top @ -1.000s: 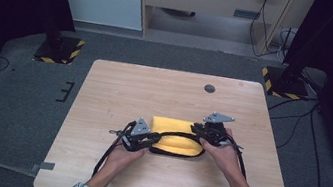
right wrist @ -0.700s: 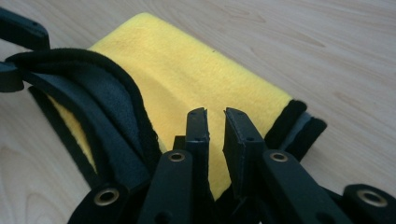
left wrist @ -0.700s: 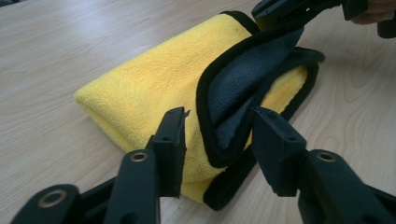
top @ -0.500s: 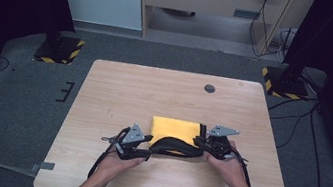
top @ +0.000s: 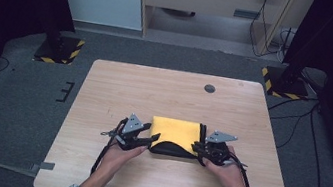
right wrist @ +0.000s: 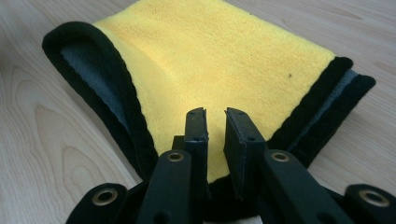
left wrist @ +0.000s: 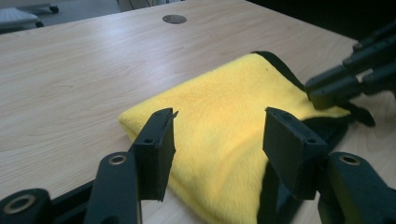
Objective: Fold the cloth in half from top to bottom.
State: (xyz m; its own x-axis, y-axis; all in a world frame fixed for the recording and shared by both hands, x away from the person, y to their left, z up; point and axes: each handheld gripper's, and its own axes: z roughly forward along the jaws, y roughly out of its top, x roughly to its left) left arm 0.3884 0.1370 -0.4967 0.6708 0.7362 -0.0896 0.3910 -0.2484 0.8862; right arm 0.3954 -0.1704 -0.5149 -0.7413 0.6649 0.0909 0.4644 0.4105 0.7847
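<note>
Yellow cloth (top: 176, 130) folded on table (top: 154, 91), near black hem partly hidden; left gripper (left wrist: 217, 135) jaws wide apart, right gripper (right wrist: 215, 122) jaws nearly closed, empty.

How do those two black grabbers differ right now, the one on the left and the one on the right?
The left gripper has its fingers spread wide over the yellow cloth; the right gripper has its fingers nearly together, a narrow gap between them. The left sits at the cloth's left edge, the right at its right edge. Both are black and hand-held.
</note>
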